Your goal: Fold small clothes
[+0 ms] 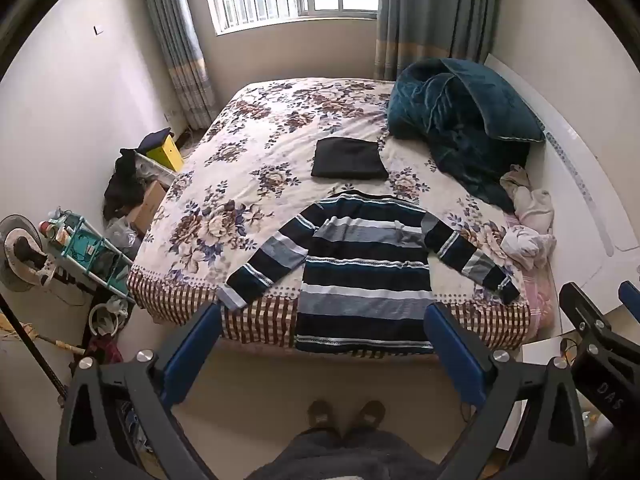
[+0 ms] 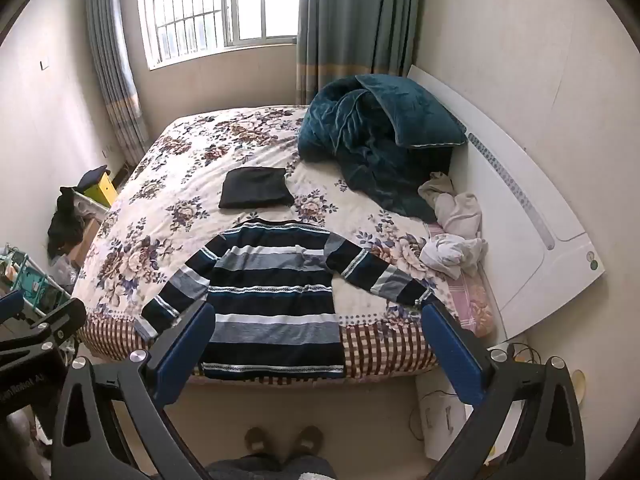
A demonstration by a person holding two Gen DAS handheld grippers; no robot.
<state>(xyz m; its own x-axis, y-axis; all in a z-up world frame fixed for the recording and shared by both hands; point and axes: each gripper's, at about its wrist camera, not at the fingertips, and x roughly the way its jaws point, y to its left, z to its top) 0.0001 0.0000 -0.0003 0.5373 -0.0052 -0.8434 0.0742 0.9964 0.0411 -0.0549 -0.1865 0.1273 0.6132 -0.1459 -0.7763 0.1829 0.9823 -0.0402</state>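
Observation:
A striped long-sleeved sweater (image 1: 360, 264) in navy, grey and white lies flat on the near end of the bed, sleeves spread, hem hanging over the edge; it also shows in the right wrist view (image 2: 272, 300). A folded black garment (image 1: 348, 159) lies behind it, also in the right wrist view (image 2: 256, 189). My left gripper (image 1: 322, 312) is open and empty, held above the floor in front of the hem. My right gripper (image 2: 318, 312) is open and empty, at the same distance from the bed.
The bed (image 1: 248, 152) has a floral cover. A teal quilt (image 1: 460, 128) and a heap of pale clothes (image 1: 528, 220) lie at its right side by the white headboard (image 2: 520, 208). A cluttered rack (image 1: 84, 252) stands left. The person's feet (image 1: 346, 412) stand below.

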